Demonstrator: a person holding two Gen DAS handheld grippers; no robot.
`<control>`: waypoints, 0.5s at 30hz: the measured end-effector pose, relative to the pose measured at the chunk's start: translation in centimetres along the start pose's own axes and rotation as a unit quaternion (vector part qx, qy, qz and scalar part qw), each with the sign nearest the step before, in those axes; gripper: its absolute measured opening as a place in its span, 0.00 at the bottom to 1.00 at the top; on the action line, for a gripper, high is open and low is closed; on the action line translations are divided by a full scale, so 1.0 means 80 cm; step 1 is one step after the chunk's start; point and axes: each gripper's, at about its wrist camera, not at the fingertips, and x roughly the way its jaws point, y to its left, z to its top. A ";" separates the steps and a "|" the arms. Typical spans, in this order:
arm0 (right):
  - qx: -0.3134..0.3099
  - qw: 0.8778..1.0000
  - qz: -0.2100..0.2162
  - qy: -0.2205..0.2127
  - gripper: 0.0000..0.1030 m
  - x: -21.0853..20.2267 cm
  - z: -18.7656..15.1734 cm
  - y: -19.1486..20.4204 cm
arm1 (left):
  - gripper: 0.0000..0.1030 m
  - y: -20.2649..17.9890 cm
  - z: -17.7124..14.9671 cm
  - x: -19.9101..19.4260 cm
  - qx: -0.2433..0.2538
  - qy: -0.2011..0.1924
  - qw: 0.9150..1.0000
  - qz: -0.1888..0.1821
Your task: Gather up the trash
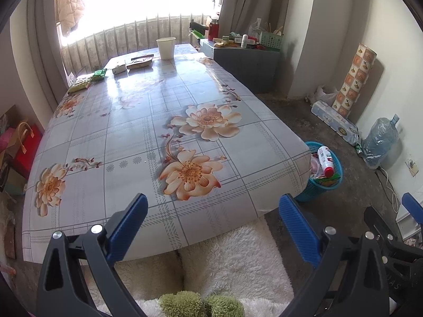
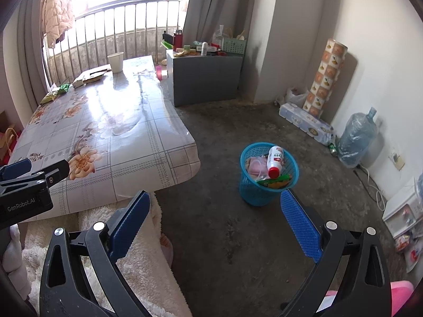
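We've got both grippers, left and right, spread wide and empty. Blue trash basket sits center frame on the floor; wrappers sit upper left on the table.

On the floral-oilcloth table, a white paper cup stands at twelve o'clock, green wrappers at ten; the blue plastic mesh bin sits at four, on the floor.
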 end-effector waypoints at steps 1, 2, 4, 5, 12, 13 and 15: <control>-0.003 1.000 0.001 -0.001 0.92 -0.001 0.000 0.002 | 0.95 0.001 0.000 0.000 -0.001 0.001 1.000 0.000; -0.006 1.000 0.002 -0.001 0.92 -0.001 0.000 0.004 | 0.95 0.002 0.000 0.000 -0.003 0.002 1.000 0.000; -0.012 1.000 0.004 0.000 0.92 -0.001 0.000 0.007 | 0.95 0.005 -0.001 0.001 -0.004 0.002 1.000 0.002; -0.015 1.000 0.005 0.000 0.92 -0.001 0.001 0.009 | 0.95 0.006 -0.001 0.001 -0.004 0.002 1.000 0.003; -0.037 0.999 0.009 0.010 0.92 0.002 0.006 0.024 | 0.95 0.019 0.005 0.003 -0.011 0.006 1.000 0.006; -0.040 0.999 0.010 0.013 0.92 0.004 0.008 0.027 | 0.95 0.022 0.006 0.005 -0.013 0.007 1.000 0.007; -0.045 0.999 0.009 0.020 0.92 0.008 0.012 0.032 | 0.95 0.028 0.010 0.008 -0.019 0.012 1.000 0.006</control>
